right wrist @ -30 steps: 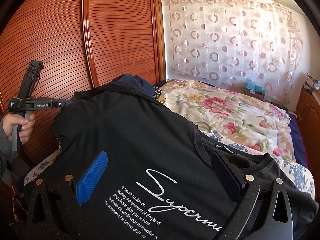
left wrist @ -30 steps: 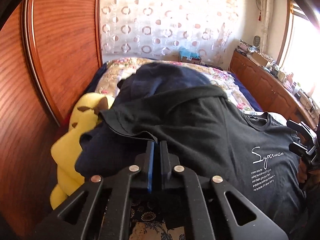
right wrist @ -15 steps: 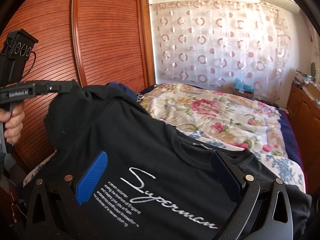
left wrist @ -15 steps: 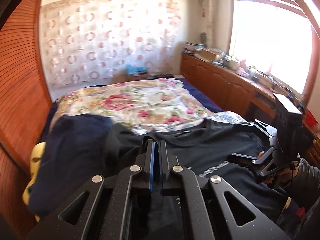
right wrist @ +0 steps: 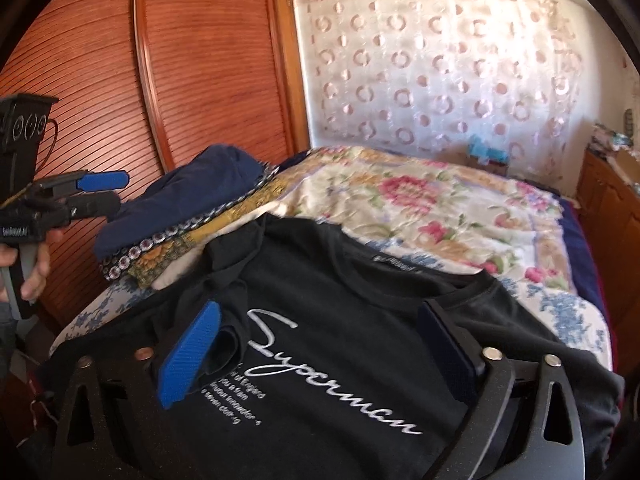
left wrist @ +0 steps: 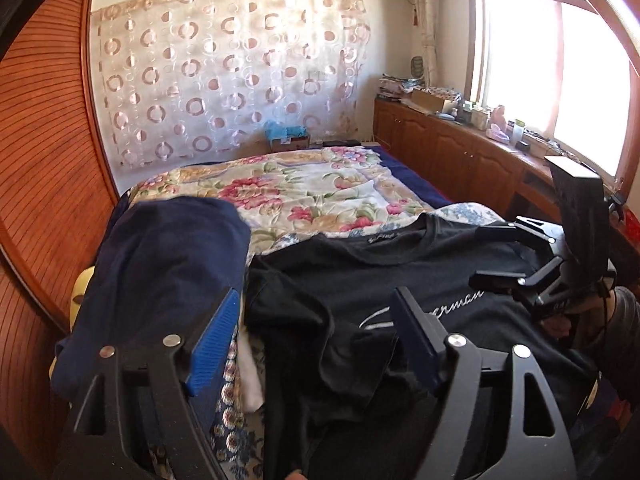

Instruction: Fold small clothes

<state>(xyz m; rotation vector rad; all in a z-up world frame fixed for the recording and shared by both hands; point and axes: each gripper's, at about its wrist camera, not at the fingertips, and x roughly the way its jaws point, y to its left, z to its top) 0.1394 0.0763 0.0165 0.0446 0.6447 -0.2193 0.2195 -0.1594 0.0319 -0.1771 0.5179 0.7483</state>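
A black T-shirt (left wrist: 400,280) with white "Superman" script lies front up on the near end of the bed; it also shows in the right wrist view (right wrist: 360,320). Its left sleeve (left wrist: 320,320) is folded in over the body. My left gripper (left wrist: 312,320) is open and empty above that sleeve; it shows from the side in the right wrist view (right wrist: 108,192). My right gripper (right wrist: 320,336) is open and empty above the chest print; it shows in the left wrist view (left wrist: 492,256) at the shirt's right side.
A navy garment (left wrist: 168,256) lies heaped left of the shirt. A floral quilt (left wrist: 304,192) covers the bed beyond. A wooden slatted wardrobe (right wrist: 160,80) stands on the left, a low cabinet (left wrist: 460,152) with clutter under the window on the right.
My left gripper carried the shirt's left side over onto the body, then opened and let it go. My right gripper stayed open over the print.
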